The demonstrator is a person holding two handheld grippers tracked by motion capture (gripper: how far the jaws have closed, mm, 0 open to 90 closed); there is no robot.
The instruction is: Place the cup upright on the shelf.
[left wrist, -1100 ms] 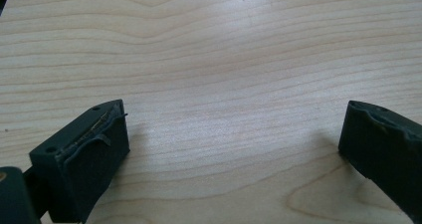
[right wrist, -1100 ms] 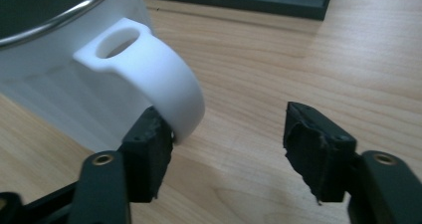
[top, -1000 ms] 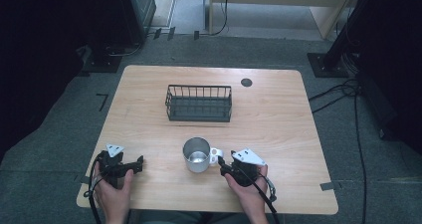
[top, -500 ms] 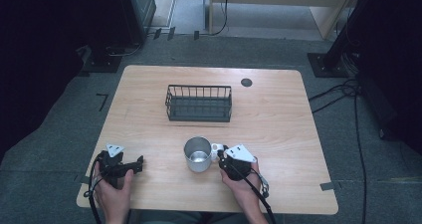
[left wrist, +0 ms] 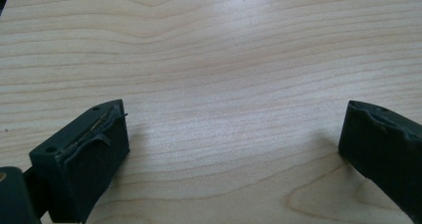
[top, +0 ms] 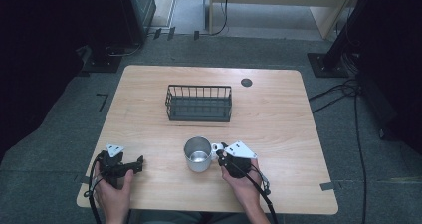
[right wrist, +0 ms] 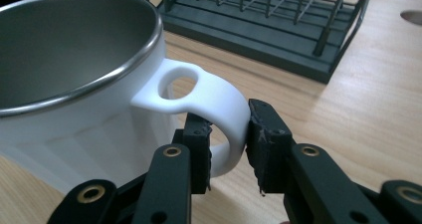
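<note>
Two tools on one wooden bench, catalogued as seen from the high view.

Item 1: mug, white outside, bare metal inside, upright on the bench at about 6 o'clock from the bench's middle, near the person's edge. Its white handle points toward 3 o'clock, at the right tool. Nothing can be made out inside it.

Item 2: right tool, held in the person's right hand, just beside the mug at its 3 o'clock. In the right gripper view the two black jaws sit on either side of the handle's outer curve, pads pressed against it; the jaws have just been closing and then eased open slightly, with the handle between them. Grip is on the handle, not on the mug's wall.

Item 3: left tool, held in the person's left hand, at about 8 o'clock on the bench, well apart from the mug. Its jaws stand wide apart in the left gripper view with bare wood grain between them; it holds nothing and its pads rest low over the bench top.

Item 4: wire basket, dark, rectangular, at 12 o'clock from the mug, near the bench's middle. Nothing lies in it.

Item 5: round dark grommet in the bench top, at 1 o'clock from the basket.
</note>
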